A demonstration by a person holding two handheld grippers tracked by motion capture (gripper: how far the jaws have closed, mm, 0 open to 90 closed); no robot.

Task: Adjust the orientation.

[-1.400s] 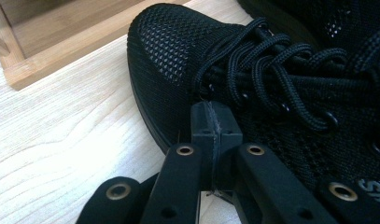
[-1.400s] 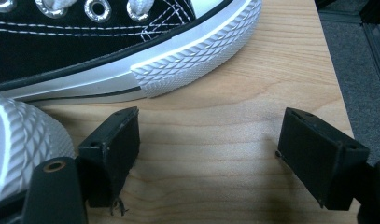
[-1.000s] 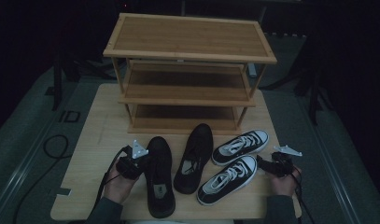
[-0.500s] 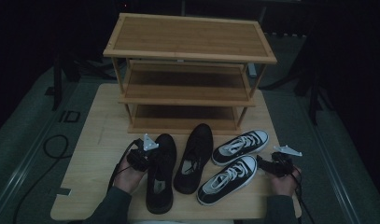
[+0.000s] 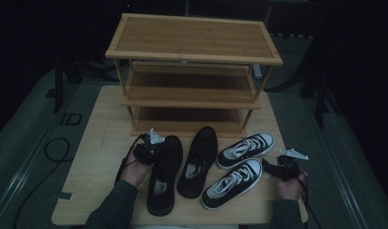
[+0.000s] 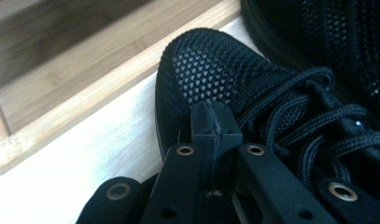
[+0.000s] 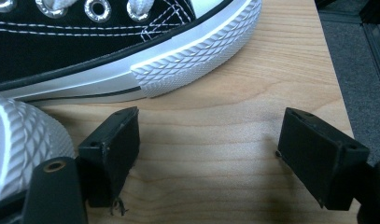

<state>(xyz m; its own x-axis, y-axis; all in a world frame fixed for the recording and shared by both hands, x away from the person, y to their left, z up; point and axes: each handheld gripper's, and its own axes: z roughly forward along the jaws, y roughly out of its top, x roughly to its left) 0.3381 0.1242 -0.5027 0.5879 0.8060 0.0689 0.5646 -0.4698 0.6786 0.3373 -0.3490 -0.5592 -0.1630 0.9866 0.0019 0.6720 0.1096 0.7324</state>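
Left gripper (image 5: 151,148) closed, empty, tips over toe of left black shoe (image 5: 162,174), near the rack (image 5: 191,71). Two black mesh shoes, second (image 5: 199,160) beside it. Two black-white sneakers (image 5: 234,183) right of them. Right gripper (image 5: 277,168) open, empty, just beside sneakers. One three-shelf rack. No readable writing.

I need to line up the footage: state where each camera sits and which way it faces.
High view: above the person's side, looking forward and down at the shoe rack; both forearms show.
Left gripper view: on the left gripper, jaws shut, facing the black mesh shoe.
Right gripper view: on the right gripper, jaws open, facing the sneaker.
All share the table.
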